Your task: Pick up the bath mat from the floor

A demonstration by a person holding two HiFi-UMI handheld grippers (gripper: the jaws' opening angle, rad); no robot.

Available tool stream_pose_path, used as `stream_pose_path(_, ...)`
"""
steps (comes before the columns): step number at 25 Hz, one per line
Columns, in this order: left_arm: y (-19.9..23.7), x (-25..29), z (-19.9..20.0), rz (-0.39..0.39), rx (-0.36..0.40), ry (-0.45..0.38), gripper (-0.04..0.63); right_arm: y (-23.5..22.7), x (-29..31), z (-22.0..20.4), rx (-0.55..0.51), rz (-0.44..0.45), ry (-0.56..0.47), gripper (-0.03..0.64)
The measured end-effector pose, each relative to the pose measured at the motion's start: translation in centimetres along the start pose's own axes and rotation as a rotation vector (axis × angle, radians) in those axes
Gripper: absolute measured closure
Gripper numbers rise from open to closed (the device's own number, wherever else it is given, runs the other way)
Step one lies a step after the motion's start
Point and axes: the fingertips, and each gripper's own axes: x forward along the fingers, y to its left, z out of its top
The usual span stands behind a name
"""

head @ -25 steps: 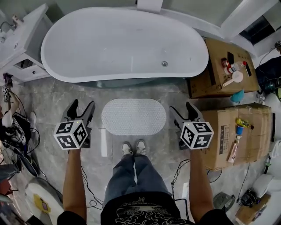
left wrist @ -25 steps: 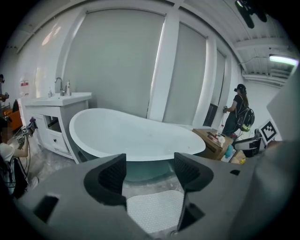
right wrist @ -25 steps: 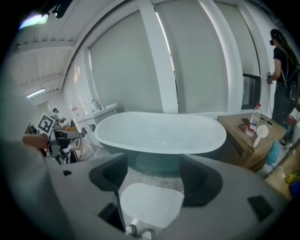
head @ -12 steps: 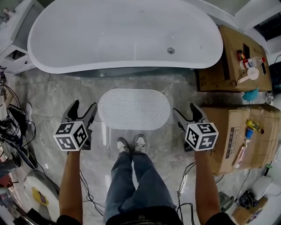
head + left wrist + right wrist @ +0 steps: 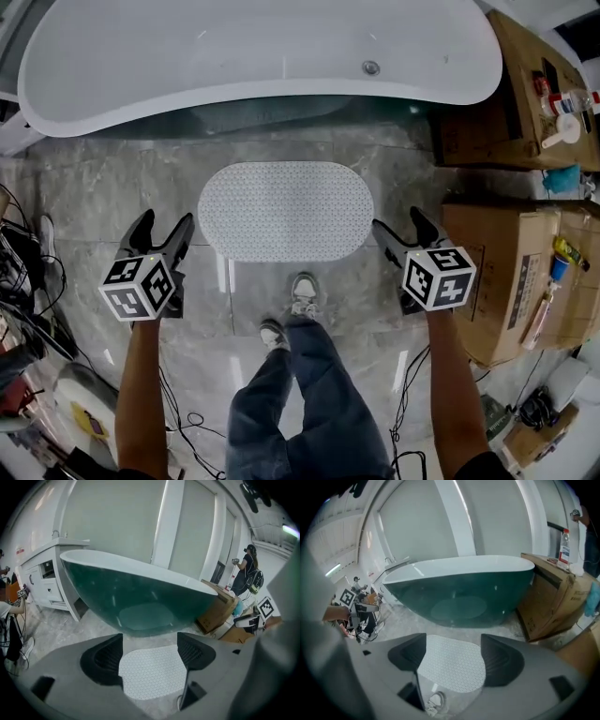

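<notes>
The bath mat [image 5: 286, 211] is a white oval with a dotted surface, lying flat on the grey marble floor in front of the tub. My left gripper [image 5: 164, 225] hangs above the floor just off the mat's left end. Its jaws have just been opening and nothing is between them. My right gripper [image 5: 397, 223] is open and empty off the mat's right end. Neither touches the mat. The left gripper view shows the mat [image 5: 152, 670] on the floor beyond the spread jaws of the left gripper [image 5: 150, 641]. In the right gripper view, the mat [image 5: 450, 667] also lies beyond the right gripper [image 5: 453, 641].
A white bathtub [image 5: 253, 56] stands right behind the mat. Cardboard boxes [image 5: 511, 281] with bottles and small items crowd the right side. Cables [image 5: 28, 291] lie at the left. The person's shoes [image 5: 302, 292] stand at the mat's near edge. A white vanity [image 5: 47, 573] stands left of the tub.
Both grippers have sunk toward the floor and the head view has come closer to the mat. One foot has stepped back from the mat's edge.
</notes>
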Motion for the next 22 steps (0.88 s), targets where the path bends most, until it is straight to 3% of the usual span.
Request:
stream_pose_path(7,1.9,5.1,-7.5,-0.025,-0.012,0.022,0.201,-1.4,4.0,-6.3,0.011,-0.029,0.024,0.242)
stream_pose_path(22,4.7,13.5,-18.7,-0.052,0.028,0.014,0.175,-4.2,12.5,-16.4,-0.004,-0.055,0.030,0.217)
